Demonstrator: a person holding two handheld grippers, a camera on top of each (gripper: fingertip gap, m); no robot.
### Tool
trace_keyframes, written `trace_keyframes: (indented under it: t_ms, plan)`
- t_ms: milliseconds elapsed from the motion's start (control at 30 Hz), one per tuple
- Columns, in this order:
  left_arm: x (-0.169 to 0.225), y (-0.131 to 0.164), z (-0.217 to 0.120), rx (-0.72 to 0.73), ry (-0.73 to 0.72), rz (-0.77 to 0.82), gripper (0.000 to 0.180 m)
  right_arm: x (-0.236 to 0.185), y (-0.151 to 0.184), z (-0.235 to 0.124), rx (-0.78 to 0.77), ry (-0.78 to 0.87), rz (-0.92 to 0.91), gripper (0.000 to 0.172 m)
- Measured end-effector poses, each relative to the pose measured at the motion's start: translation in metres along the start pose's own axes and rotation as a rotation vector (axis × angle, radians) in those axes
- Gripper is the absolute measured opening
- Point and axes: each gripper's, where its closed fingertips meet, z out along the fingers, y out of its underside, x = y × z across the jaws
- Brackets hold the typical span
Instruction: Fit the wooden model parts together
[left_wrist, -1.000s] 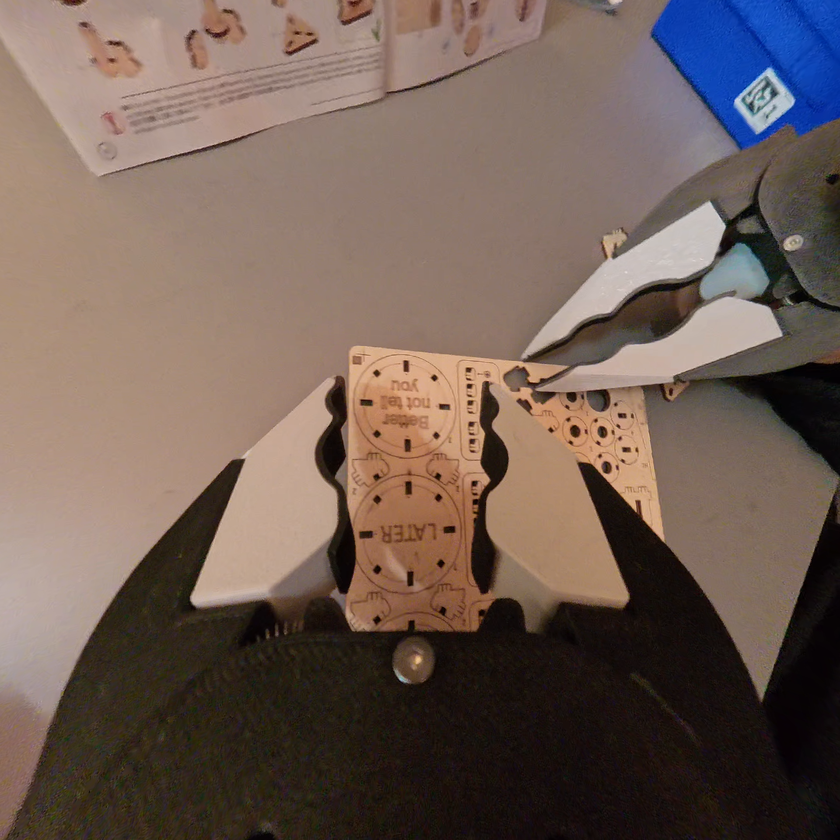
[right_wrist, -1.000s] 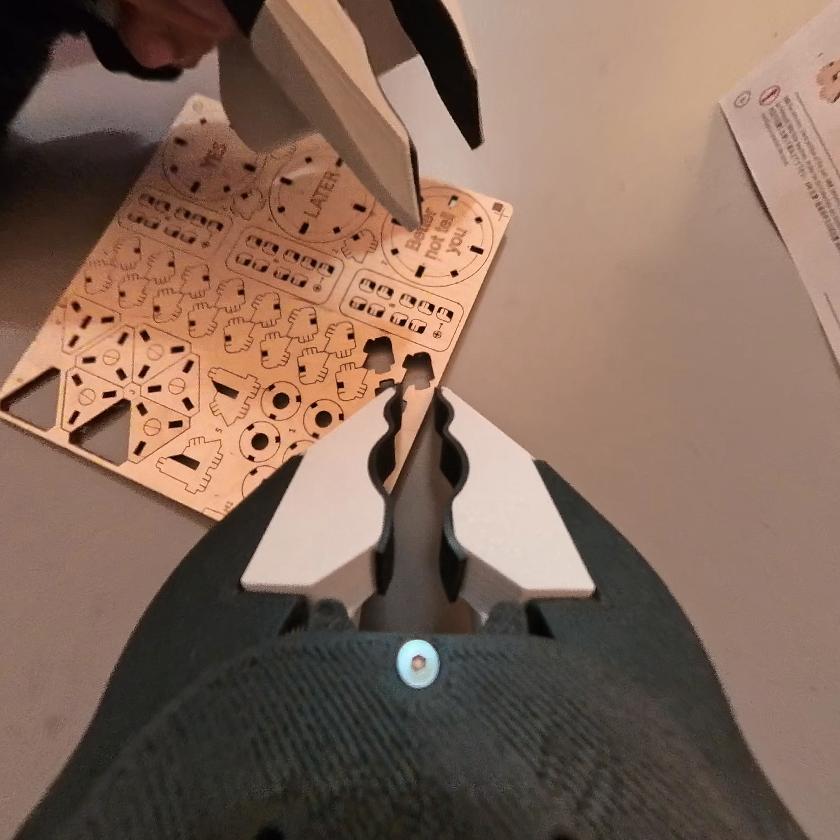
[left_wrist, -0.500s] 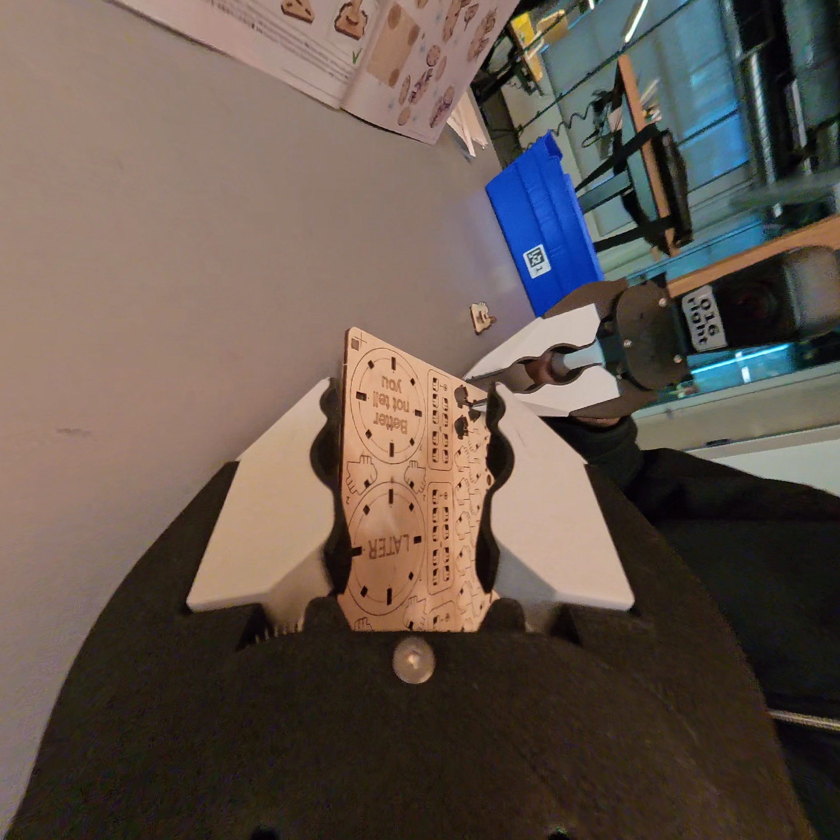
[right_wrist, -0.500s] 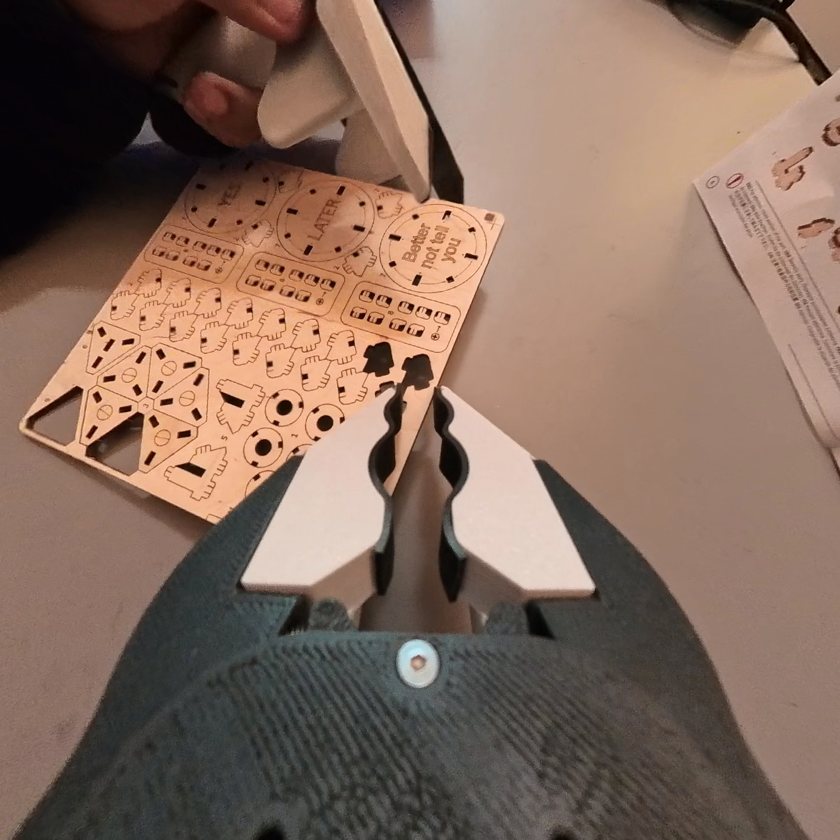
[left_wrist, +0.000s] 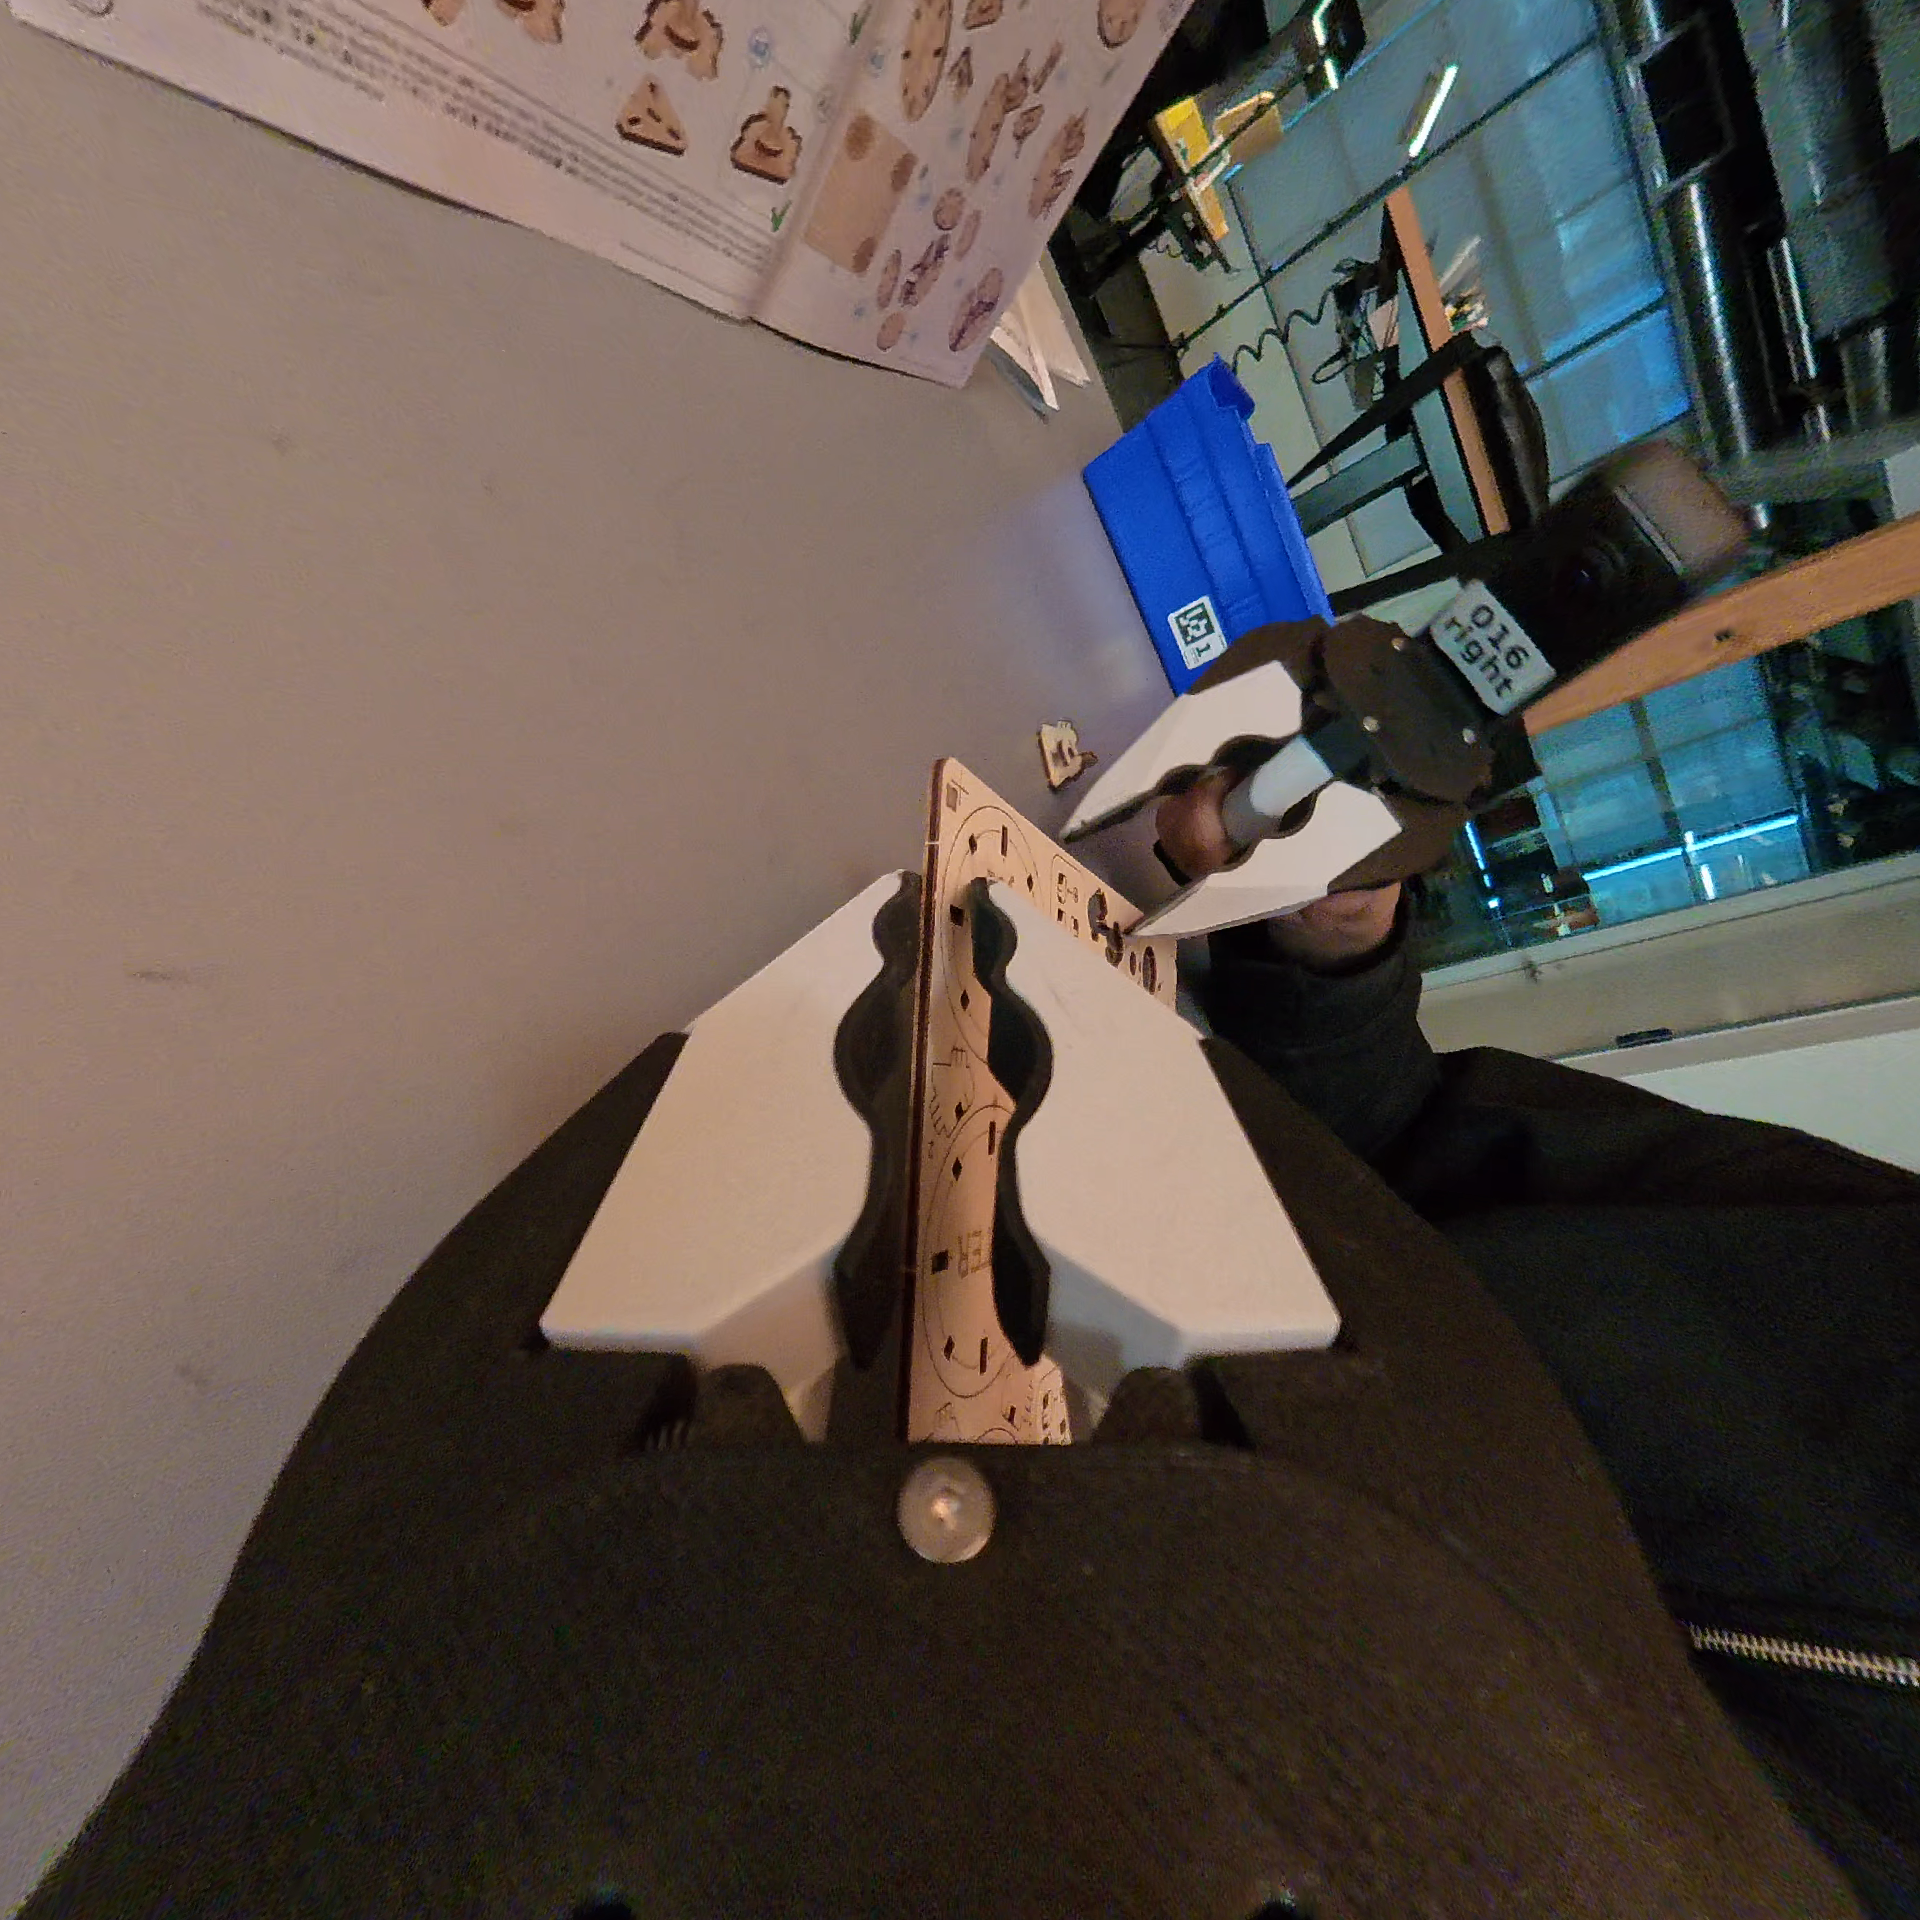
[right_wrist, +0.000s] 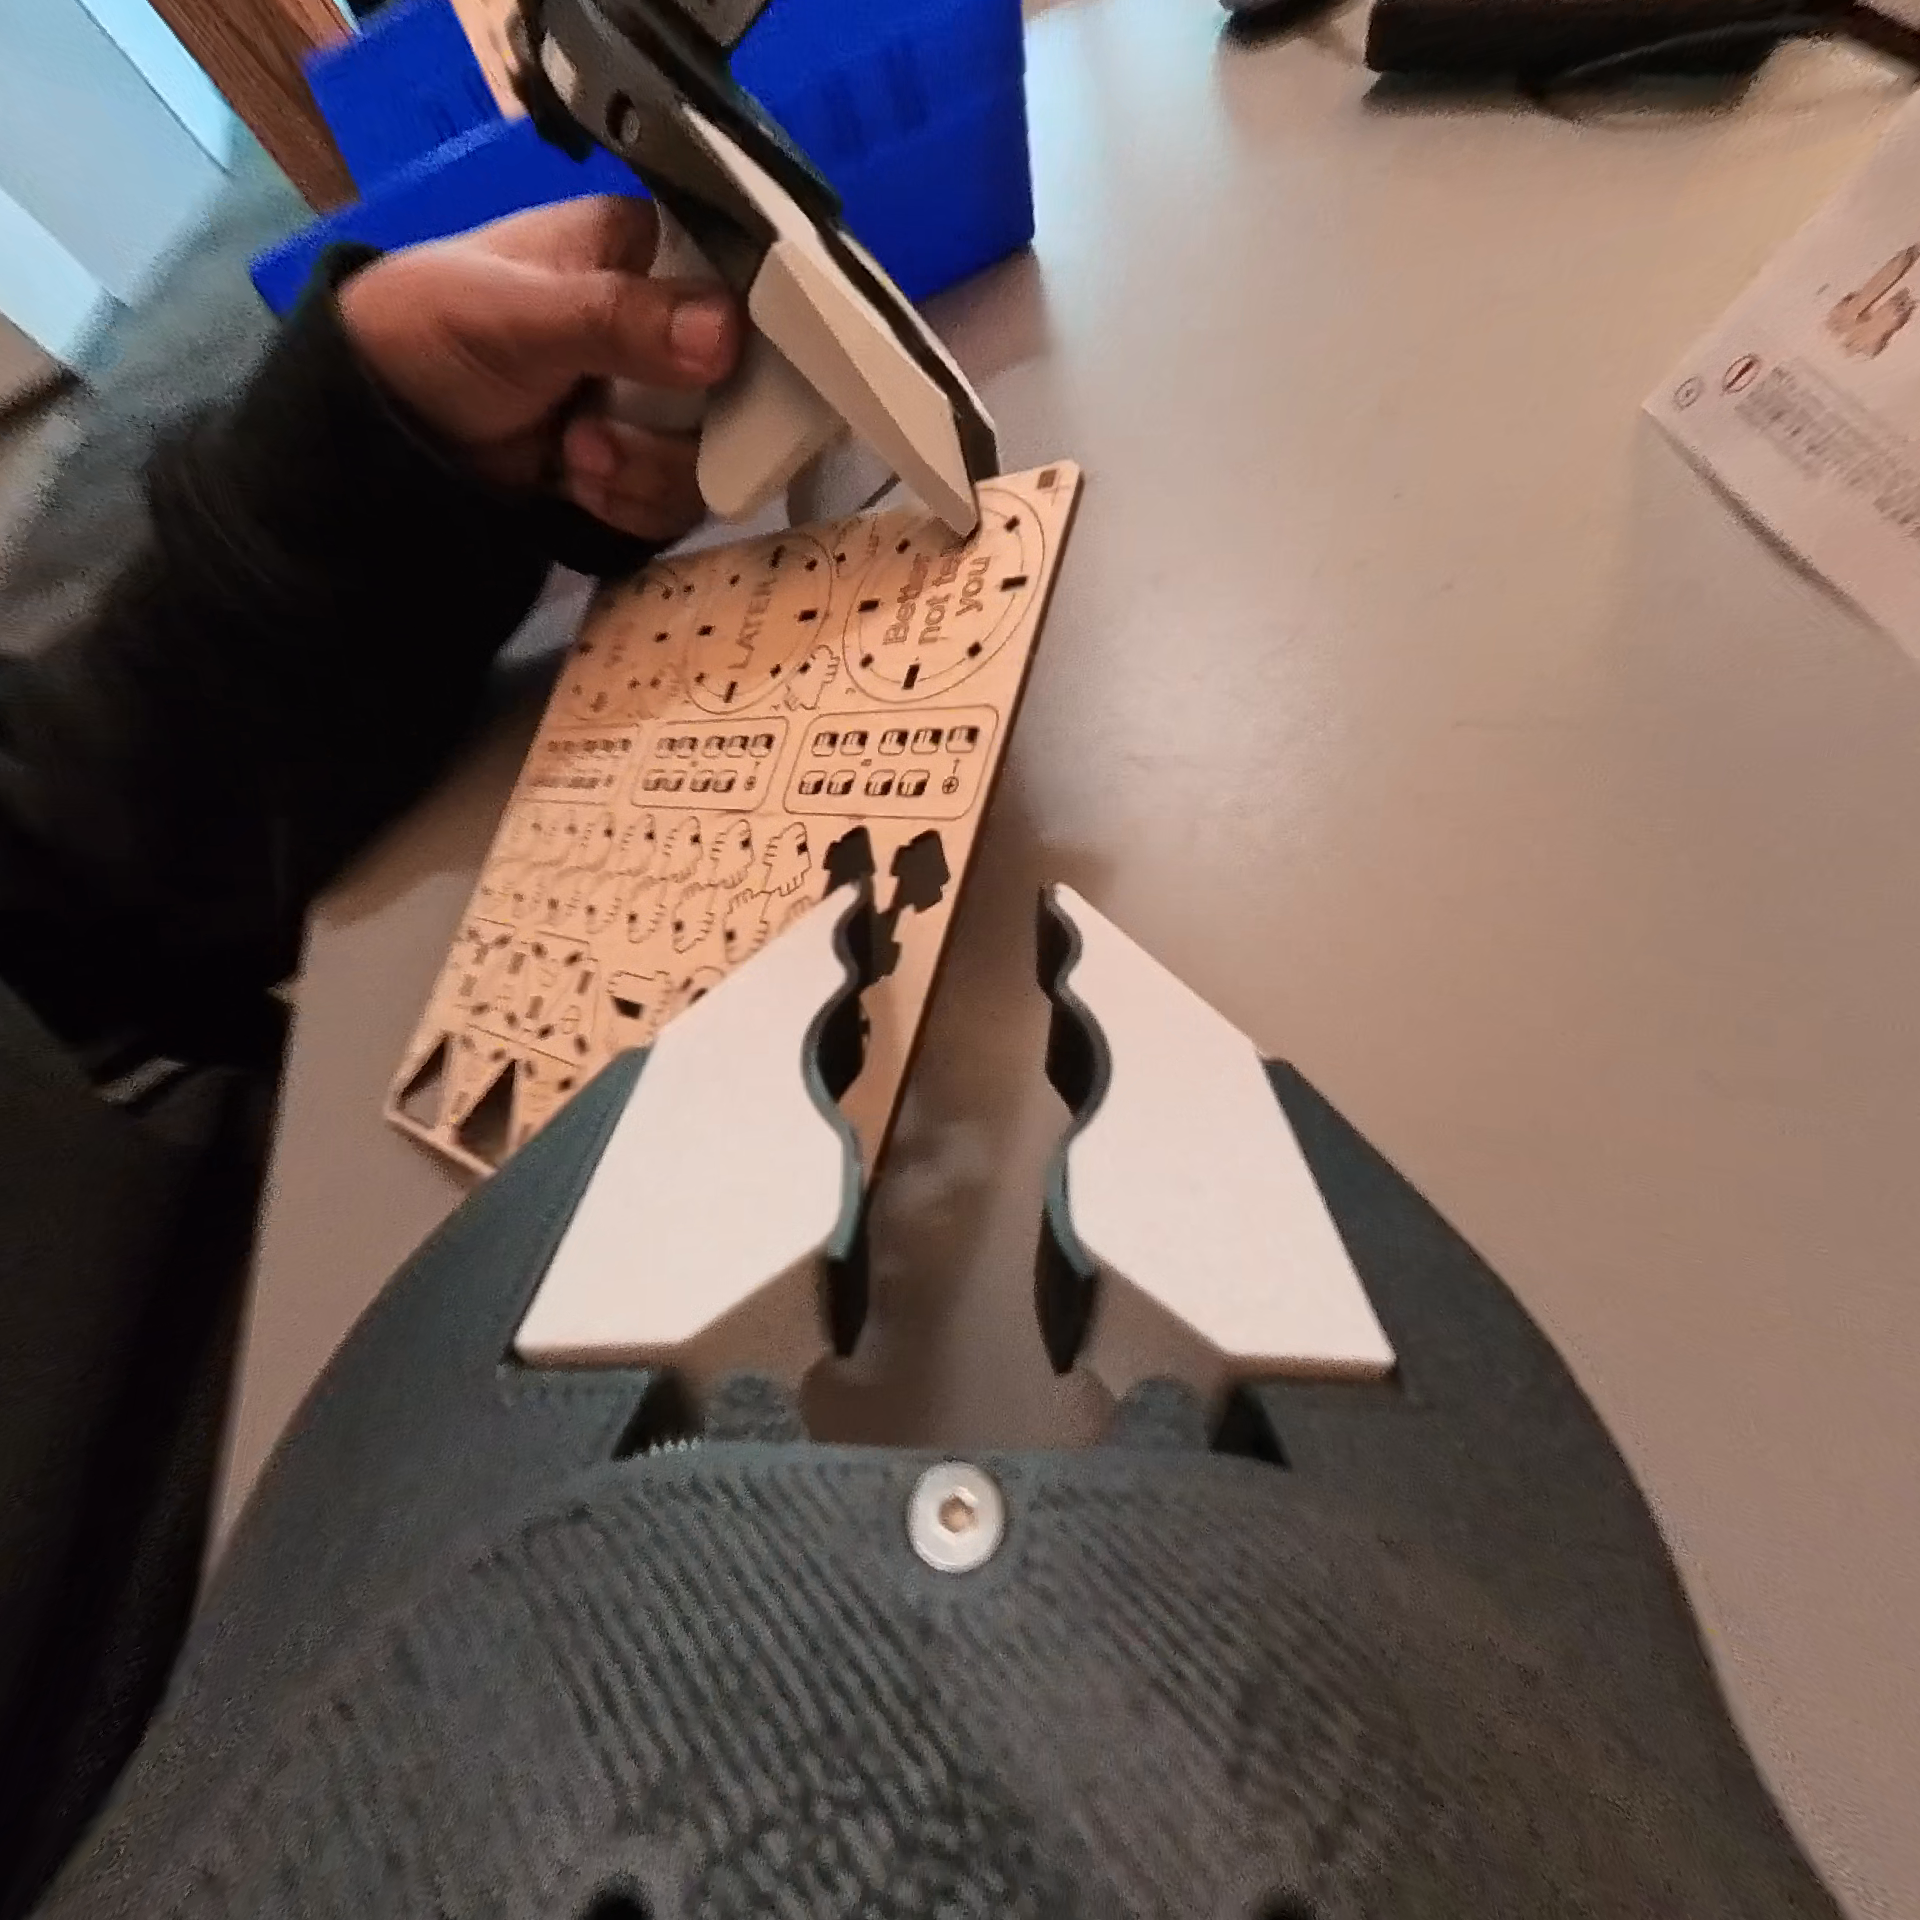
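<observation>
Left tool (left_wrist: 940, 894) pinches one laser-cut plywood sheet (left_wrist: 1049, 883) edge-on, both dark pads pressed to its faces; the sheet's near end runs behind the tool body and is hidden in the left wrist view. In the right wrist view the same sheet (right_wrist: 727, 831) slopes up off the grey bench (right_wrist: 1351, 727), its near corner cut off behind the right tool (right_wrist: 951, 904), far-left part blurred and partly behind a dark sleeve (right_wrist: 208, 623). Right tool spread, nothing between the pads; its left fingertip lies over the sheet next to two bare cut-outs (right_wrist: 883, 857), contact hard to judge. One hand (right_wrist: 540, 343) grips the left tool's handle. One small loose wooden piece (left_wrist: 1062, 750) lies on the bench beyond the sheet, shape unclear. One blue bin (left_wrist: 1205, 540), cut off by the right tool. One instruction leaflet (left_wrist: 727, 135) spread flat, top edge out of frame; some papers past it, count unclear. Background shelving blurred.
</observation>
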Motion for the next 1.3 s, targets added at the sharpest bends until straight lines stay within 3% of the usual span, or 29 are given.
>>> trace_keyframes:
  t_ms: [67, 167, 233, 267, 333, 367, 467, 567, 800, 933, 1133, 1300]
  plan:
    - [0.005, -0.001, 0.000, 0.000, -0.004, 0.023, 0.005, -0.006, 0.001, -0.001, 0.014, -0.102, 0.103, 0.039]
    - [0.011, -0.002, 0.000, 0.002, 0.004, 0.052, 0.007, -0.018, 0.004, -0.001, 0.021, -0.268, 0.233, 0.040]
    - [0.017, -0.003, 0.000, 0.005, 0.021, 0.071, 0.007, -0.027, 0.009, 0.001, 0.000, -0.354, 0.266, 0.030]
    - [0.019, -0.004, 0.000, 0.006, 0.028, 0.080, 0.007, -0.032, 0.010, 0.001, -0.010, -0.392, 0.270, 0.017]
    - [0.020, -0.004, -0.002, 0.007, 0.026, 0.092, 0.007, -0.037, 0.008, 0.001, 0.000, -0.437, 0.301, 0.012]
    - [0.023, -0.006, -0.003, 0.018, 0.038, 0.101, 0.011, -0.039, 0.005, -0.001, 0.014, -0.466, 0.324, 0.010]
    - [0.037, -0.021, -0.014, 0.111, 0.097, 0.103, 0.053, -0.039, -0.010, -0.010, 0.108, -0.538, 0.391, 0.003]
    - [0.043, -0.039, -0.031, 0.235, 0.079, 0.145, 0.071, -0.028, -0.023, -0.021, 0.213, -0.523, 0.410, 0.002]
    - [0.036, -0.054, -0.045, 0.346, -0.093, 0.270, 0.077, 0.005, -0.051, -0.059, 0.444, -0.380, 0.385, 0.001]
    - [0.032, -0.052, -0.037, 0.347, -0.025, 0.209, 0.080, 0.025, -0.059, -0.081, 0.548, -0.286, 0.384, 0.000]
    - [0.023, -0.035, -0.014, 0.269, 0.113, 0.075, 0.086, 0.043, -0.066, -0.105, 0.706, -0.289, 0.465, 0.000]
    - [0.045, -0.015, 0.012, 0.161, 0.286, 0.042, 0.075, 0.051, -0.070, -0.118, 0.796, -0.291, 0.492, 0.000]
